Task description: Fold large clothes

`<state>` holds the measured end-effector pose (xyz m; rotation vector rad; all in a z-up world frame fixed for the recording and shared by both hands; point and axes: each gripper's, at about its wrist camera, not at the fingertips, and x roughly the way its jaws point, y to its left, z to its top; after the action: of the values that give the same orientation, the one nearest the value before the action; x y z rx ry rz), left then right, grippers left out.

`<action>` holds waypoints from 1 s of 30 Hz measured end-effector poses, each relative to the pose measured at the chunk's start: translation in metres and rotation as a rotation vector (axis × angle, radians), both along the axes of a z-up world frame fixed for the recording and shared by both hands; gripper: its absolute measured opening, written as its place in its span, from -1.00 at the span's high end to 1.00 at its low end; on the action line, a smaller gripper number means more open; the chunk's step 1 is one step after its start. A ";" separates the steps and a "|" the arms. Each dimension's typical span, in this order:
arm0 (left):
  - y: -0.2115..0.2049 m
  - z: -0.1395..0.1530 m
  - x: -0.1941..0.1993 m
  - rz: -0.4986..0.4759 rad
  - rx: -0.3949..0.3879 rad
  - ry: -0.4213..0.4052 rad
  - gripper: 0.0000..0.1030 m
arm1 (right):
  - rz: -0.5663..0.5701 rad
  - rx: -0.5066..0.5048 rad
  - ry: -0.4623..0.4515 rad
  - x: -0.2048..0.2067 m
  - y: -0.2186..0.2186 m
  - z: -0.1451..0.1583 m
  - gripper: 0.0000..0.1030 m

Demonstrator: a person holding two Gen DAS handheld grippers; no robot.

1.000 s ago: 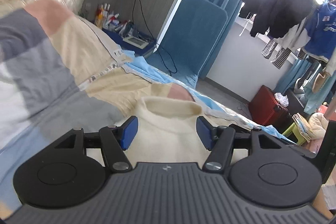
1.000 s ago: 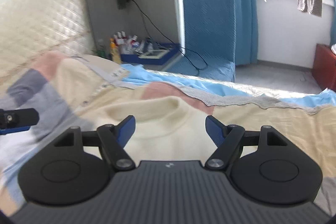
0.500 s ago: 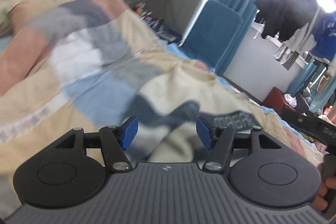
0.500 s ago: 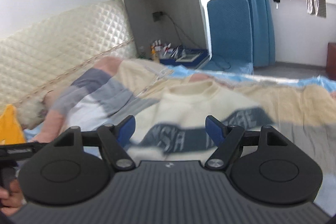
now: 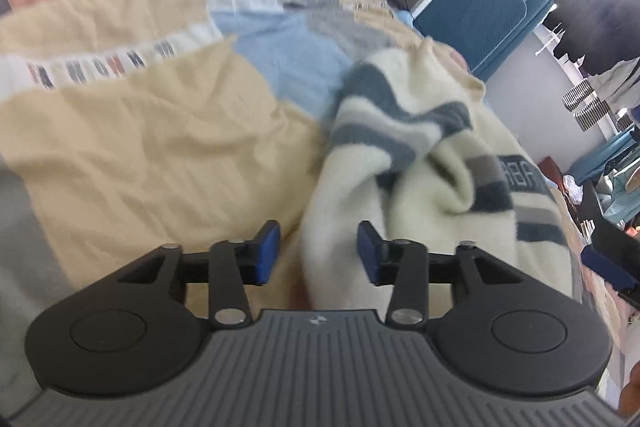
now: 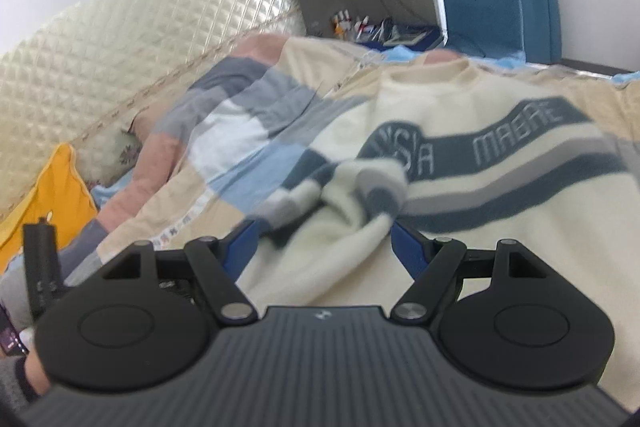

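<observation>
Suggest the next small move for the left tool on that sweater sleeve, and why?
Probably keep closing the left tool until the pads pinch the cream sleeve. Its jaws have just been closing; sleeve fabric sits between them, but the left pad is still clear of it. The sweater lies on the quilt with that sleeve bunched, so it needs gripping to straighten.

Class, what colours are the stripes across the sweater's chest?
Dark blue and grey on the cream sweater, clearest in the right wrist view.
</observation>
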<state>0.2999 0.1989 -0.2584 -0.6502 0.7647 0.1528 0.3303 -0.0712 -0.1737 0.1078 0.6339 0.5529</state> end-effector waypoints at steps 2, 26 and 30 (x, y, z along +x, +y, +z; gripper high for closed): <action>0.000 -0.005 0.007 -0.002 -0.008 -0.001 0.33 | 0.001 -0.022 0.009 0.002 0.005 -0.008 -0.46; -0.008 0.066 0.012 0.022 0.232 -0.338 0.83 | -0.118 -0.210 0.223 0.050 0.013 -0.064 -0.46; -0.024 0.074 0.011 -0.068 0.280 -0.386 0.83 | -0.118 -0.192 0.243 0.052 0.010 -0.065 -0.46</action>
<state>0.3104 0.1750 -0.1839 -0.3703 0.3819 0.0663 0.3821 -0.0616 -0.2387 0.0310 0.9084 0.3645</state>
